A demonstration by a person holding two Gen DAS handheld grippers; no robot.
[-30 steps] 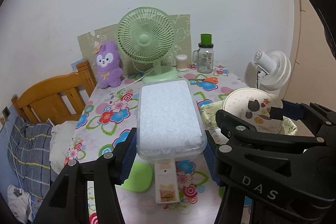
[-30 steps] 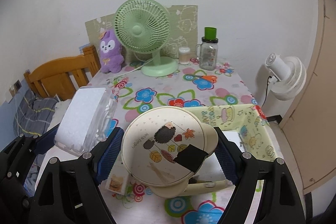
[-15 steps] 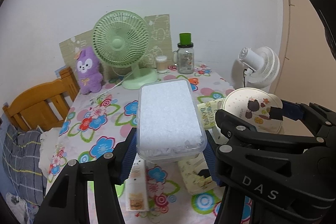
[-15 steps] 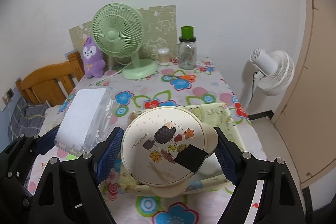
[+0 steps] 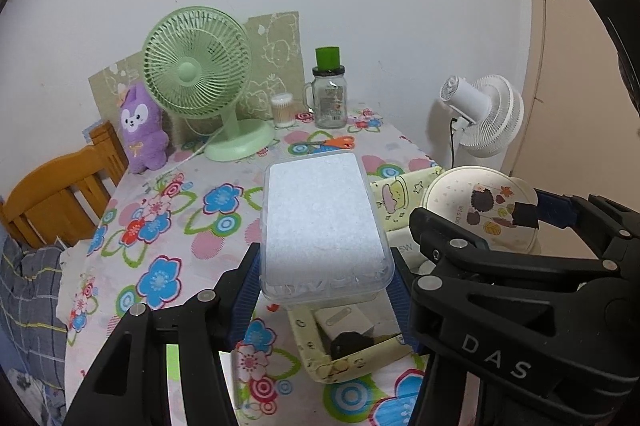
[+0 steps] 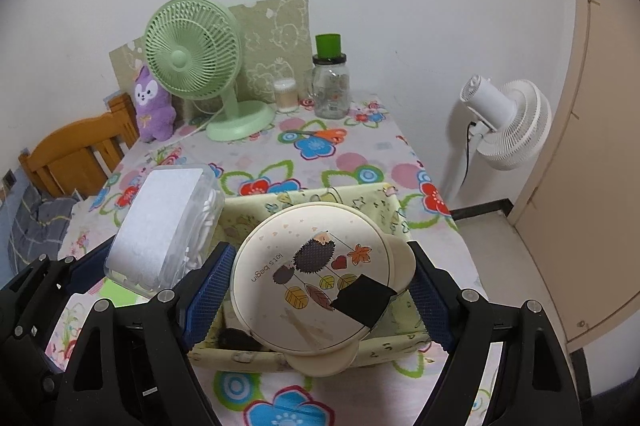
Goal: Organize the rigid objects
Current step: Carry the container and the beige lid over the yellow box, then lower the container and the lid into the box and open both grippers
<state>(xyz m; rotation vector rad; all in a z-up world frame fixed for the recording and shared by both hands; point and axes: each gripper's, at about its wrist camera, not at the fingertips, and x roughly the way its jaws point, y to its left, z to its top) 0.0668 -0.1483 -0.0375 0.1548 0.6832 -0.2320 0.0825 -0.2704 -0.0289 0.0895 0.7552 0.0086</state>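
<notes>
The clear plastic box (image 5: 322,226), full of white swabs, is clamped by its near end in the left tongs (image 5: 324,290) and held in the air above the near edge of the tabletop (image 5: 192,226). Beside it the right tongs (image 6: 320,286) grip the round cream lidded bowl (image 6: 316,278) over the yellow fabric basket (image 6: 248,206) near the tabletop's right edge.

The risks, as I judge them: the box is held only at one end, so it could tip or slip out. The bowl's curved sides give the pads little hold. The two loads hang close together and could knock as they come down. The basket's soft wall may fold if caught.

The tabletop wears a flowered cloth. Along its far edge stand a green fan (image 5: 196,66), a purple plush toy (image 5: 142,130), a jar (image 5: 329,98). A white floor fan (image 6: 504,122) stands off the right edge, a wooden chair (image 5: 60,194) off the left.
</notes>
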